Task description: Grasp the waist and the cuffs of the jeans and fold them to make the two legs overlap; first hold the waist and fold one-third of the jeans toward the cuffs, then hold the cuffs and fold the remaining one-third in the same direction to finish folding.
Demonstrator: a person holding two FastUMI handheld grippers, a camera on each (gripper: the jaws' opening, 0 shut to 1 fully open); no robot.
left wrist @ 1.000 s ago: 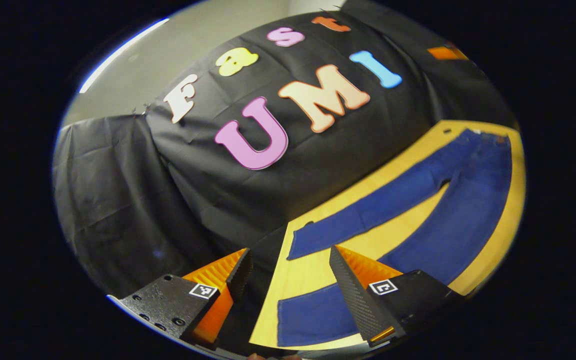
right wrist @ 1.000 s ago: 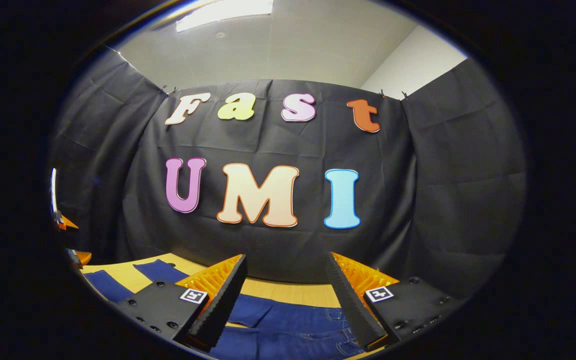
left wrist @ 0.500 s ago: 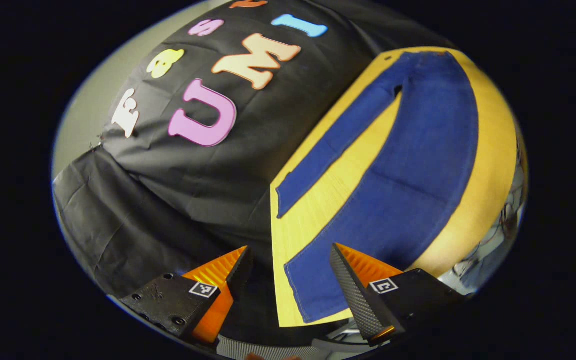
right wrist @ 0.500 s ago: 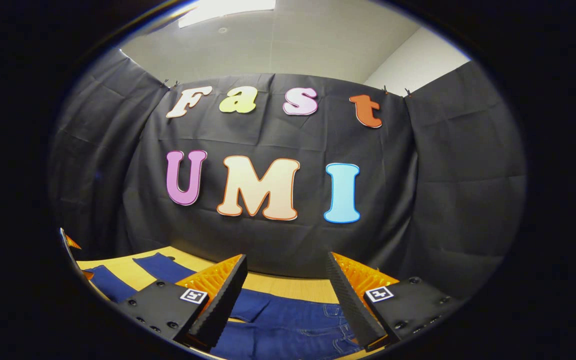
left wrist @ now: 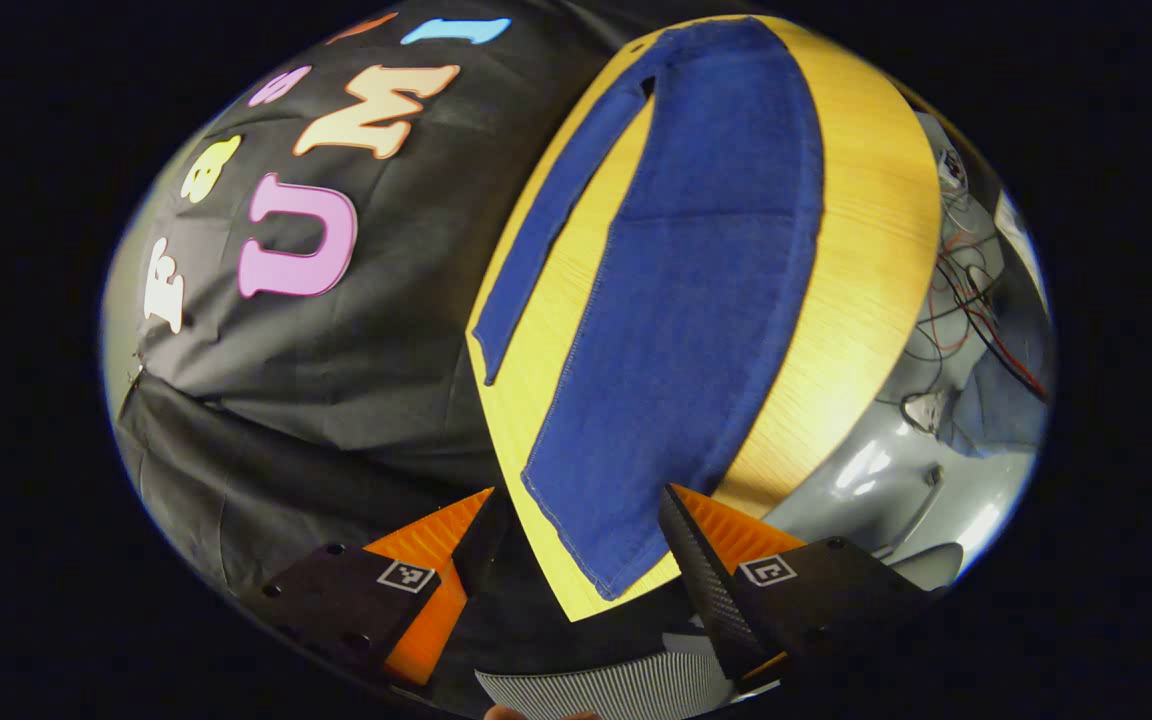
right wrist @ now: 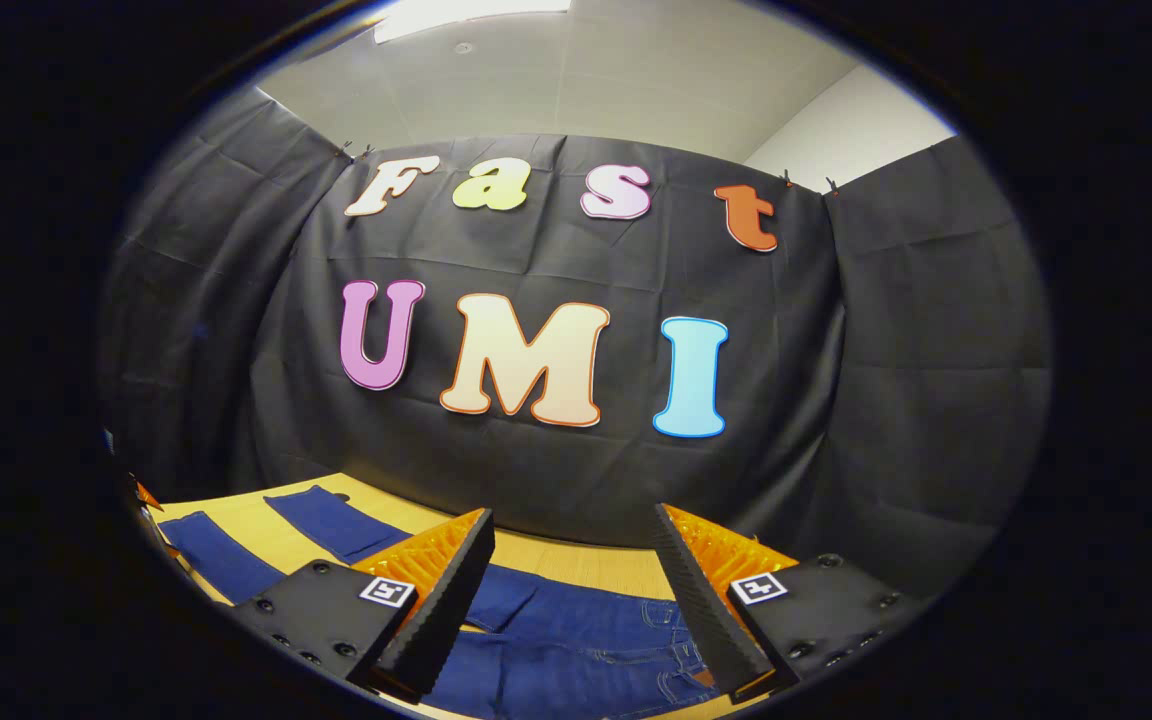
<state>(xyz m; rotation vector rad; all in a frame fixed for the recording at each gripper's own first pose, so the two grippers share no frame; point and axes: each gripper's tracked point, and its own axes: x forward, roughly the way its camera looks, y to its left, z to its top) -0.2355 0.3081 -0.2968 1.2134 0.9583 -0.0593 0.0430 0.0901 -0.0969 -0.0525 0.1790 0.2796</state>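
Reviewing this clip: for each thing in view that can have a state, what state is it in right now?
jeans: unfolded, flat on the table, legs spread apart.
near cuff: flat by the table's end, between the left claw's fingers in its view, not gripped.
waist: flat, ungripped.
left claw: open, holding nothing.
right claw: open above the waist.
table: bears the jeans.

the jeans [left wrist: 696, 300] are dark blue denim, lying flat and unfolded on the yellow wooden table [left wrist: 866, 250], front side up. the two legs are spread apart in a narrow v with bare wood between them. the near leg's cuff [left wrist: 586, 540] has a stitched hem and lies by the table's end. the far leg [left wrist: 546, 230] runs along the table's far edge. the waist end [right wrist: 616, 650] shows pockets and seams, flat and open.
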